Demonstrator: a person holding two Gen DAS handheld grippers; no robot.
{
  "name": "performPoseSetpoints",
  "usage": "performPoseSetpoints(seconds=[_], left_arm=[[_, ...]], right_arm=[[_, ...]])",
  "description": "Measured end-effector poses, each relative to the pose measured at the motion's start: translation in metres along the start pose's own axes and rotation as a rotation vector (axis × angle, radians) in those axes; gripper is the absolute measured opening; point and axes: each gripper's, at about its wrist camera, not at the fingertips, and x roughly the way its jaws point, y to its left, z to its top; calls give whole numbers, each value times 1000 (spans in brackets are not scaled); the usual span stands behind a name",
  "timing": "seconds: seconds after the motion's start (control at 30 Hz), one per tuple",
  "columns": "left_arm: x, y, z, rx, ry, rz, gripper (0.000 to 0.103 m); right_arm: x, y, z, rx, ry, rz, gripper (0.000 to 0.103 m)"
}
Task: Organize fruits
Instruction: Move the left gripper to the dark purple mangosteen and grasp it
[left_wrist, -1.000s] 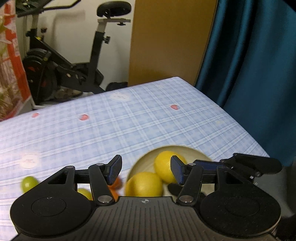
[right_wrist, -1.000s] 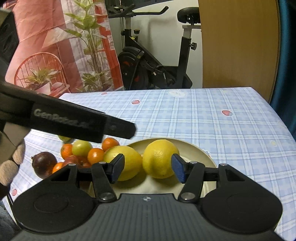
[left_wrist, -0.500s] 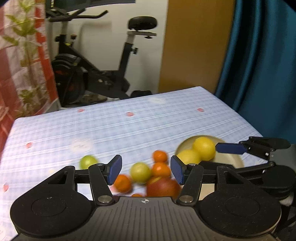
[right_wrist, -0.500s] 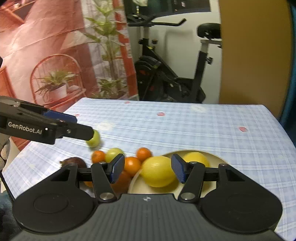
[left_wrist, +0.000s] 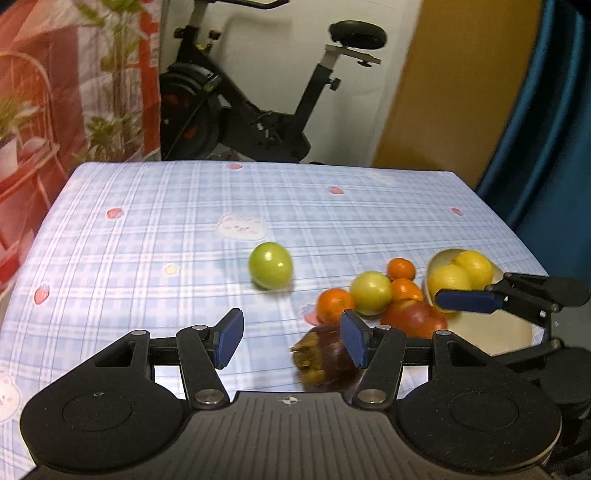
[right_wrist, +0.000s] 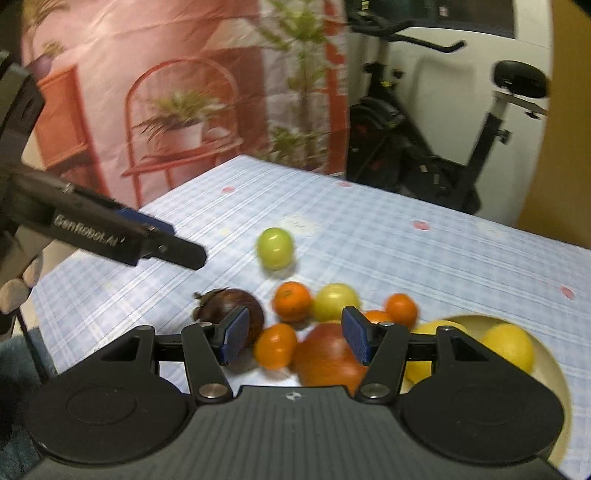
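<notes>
Nearby, glossy round green fruit (left_wrist: 270, 264) on checked tablecloth (left_wrist: 155, 236).

Black left gripper (left_wrist: 291, 338), blue pads, silver screws, white "GenRobot.AI" lettering

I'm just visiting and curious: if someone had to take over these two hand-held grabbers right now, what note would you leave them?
Left gripper: open, holding nothing, over the tablecloth near the dark purple fruit.
Right gripper: open, empty, above the fruit pile.
Done: two lemons sit in the cream plate.
Left: the lone green fruit apart from the rest; clustered beside the plate are small oranges, a second green fruit, a red apple and the purple fruit. None is picked up yet.
</notes>
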Motion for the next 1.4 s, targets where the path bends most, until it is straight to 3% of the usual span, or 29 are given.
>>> performPoseSetpoints(seconds=[0.33, 0.57, 0.87, 1.1, 1.23, 1.3, 1.4], left_arm=[[-3, 31, -12, -82, 0, 9, 61], [-3, 35, -17, -108, 3, -8, 61], [1, 34, -22, -132, 16, -48, 61], [4, 27, -24, -124, 27, -67, 61], [9, 20, -27, -112, 45, -88, 61], [10, 17, -28, -110, 51, -107, 71], [14, 9, -31, -87, 65, -125, 75]], right_arm=[[46, 48, 3, -293, 57, 89, 68], [75, 61, 2, -391, 117, 62, 67], [72, 54, -5, -365, 117, 50, 63], [62, 30, -12, -86, 75, 115, 62], [54, 35, -18, -73, 62, 132, 62], [50, 39, -21, -74, 52, 127, 62], [47, 38, -26, -62, 35, 130, 62]])
